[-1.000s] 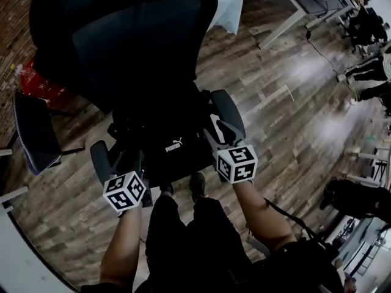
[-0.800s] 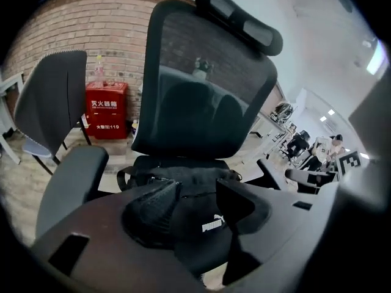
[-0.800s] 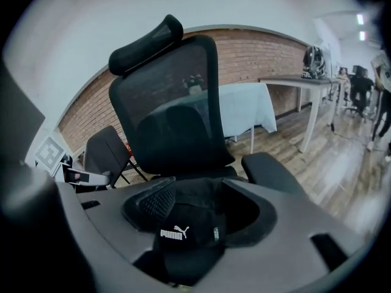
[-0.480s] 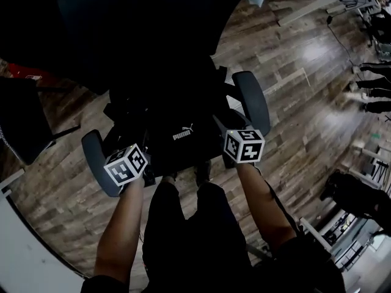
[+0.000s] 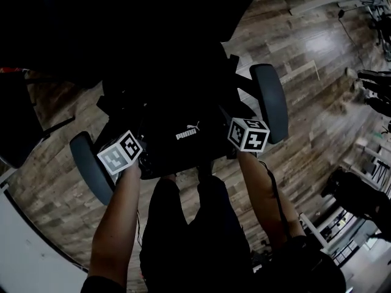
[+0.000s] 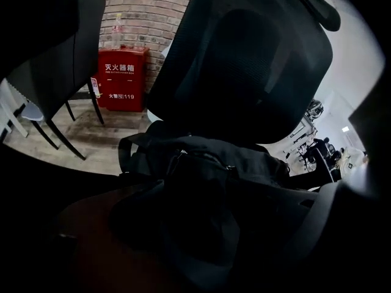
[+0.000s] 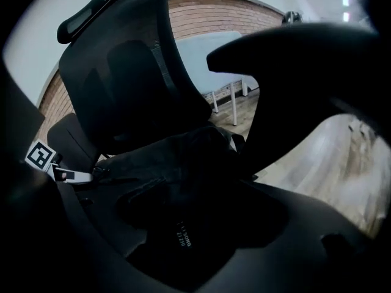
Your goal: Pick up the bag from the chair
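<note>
A black bag [image 5: 188,132] with a white logo lies on the seat of a black office chair [image 5: 272,102]. My left gripper [image 5: 139,156] is at the bag's left side, just inside the left armrest [image 5: 85,166]. My right gripper [image 5: 231,134] is at the bag's right side, by the right armrest. In the left gripper view the bag [image 6: 208,163] fills the space right in front of the jaws, with its zipper showing. In the right gripper view the bag [image 7: 177,163] lies equally close, small white print on it. Both pairs of jaws are lost in the dark.
The chair's tall mesh back [image 6: 256,60] rises behind the bag. A red fire-equipment box [image 6: 121,78] stands against the brick wall, with a second dark chair [image 6: 55,54] beside it. Wooden floor [image 5: 305,60] lies to the right, with a white table [image 7: 214,54] beyond.
Both grippers have moved forward to the bag's sides. The chair now looms larger and darker in the head view.
</note>
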Motion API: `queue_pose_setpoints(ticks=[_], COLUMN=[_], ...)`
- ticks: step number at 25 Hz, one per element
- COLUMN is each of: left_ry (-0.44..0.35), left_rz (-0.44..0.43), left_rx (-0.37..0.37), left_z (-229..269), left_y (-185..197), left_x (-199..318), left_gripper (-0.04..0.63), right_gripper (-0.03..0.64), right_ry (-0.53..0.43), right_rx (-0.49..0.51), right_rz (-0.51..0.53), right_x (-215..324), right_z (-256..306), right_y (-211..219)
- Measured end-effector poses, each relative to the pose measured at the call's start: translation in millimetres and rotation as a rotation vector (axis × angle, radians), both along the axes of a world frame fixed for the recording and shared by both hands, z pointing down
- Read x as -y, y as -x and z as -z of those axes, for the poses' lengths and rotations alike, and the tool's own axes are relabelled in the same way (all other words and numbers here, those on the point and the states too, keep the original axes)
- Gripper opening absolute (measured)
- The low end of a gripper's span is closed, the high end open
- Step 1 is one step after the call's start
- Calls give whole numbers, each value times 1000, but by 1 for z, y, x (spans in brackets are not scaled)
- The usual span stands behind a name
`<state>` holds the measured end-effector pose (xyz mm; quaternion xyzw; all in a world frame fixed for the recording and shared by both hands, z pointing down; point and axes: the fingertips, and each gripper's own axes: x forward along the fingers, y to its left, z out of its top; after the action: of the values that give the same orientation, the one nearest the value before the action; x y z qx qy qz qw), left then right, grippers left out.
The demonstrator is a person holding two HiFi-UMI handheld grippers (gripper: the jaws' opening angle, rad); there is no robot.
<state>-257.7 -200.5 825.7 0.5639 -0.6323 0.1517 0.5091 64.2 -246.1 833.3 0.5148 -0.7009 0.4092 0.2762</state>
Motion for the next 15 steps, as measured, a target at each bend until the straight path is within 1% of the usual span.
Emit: queue_pose_setpoints(ticks=[5,10,12,15], left_ry=[13,31,32,20], left_rz=[-19,-37,-41,-43], left_rx=[-2,-23,-32,-37], left_z=[-21,-36,-42,-43], left_y=[4,8,7,5], left_x=[4,9,11,16], left_gripper=[342,387,396,396], right_gripper=[344,347,347,345], right_ry=[17,58,68,69], right_rx=[-5,22,5,-37], right_rz=[4,-18,-25,-4], right_x=[6,11,13,14], right_z=[-23,-41,-43,-44], right_y=[2,7,7,6])
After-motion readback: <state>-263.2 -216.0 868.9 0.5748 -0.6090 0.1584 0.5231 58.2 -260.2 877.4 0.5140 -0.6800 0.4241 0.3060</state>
